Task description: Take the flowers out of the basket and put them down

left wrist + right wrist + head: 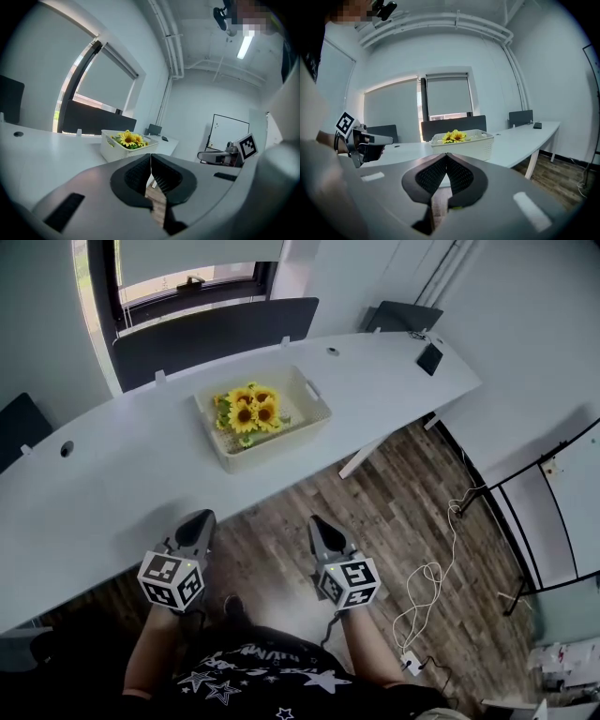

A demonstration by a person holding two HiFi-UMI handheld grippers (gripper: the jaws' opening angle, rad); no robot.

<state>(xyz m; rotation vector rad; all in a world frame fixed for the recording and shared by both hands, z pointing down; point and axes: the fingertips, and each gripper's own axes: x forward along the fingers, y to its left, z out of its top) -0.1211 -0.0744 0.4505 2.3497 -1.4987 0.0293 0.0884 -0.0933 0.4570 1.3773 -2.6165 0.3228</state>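
A bunch of yellow sunflowers lies in a cream plastic basket on the long white table. The same flowers show ahead in the left gripper view, and the flowers sit in the basket in the right gripper view. My left gripper and right gripper hang side by side short of the table's near edge, over the wood floor. Both are shut, jaws together, with nothing between them. Neither touches the basket.
A dark phone lies at the table's far right end. Dark chairs stand behind the table under the window. A white cable trails across the floor at the right. The person's legs and printed shirt fill the bottom.
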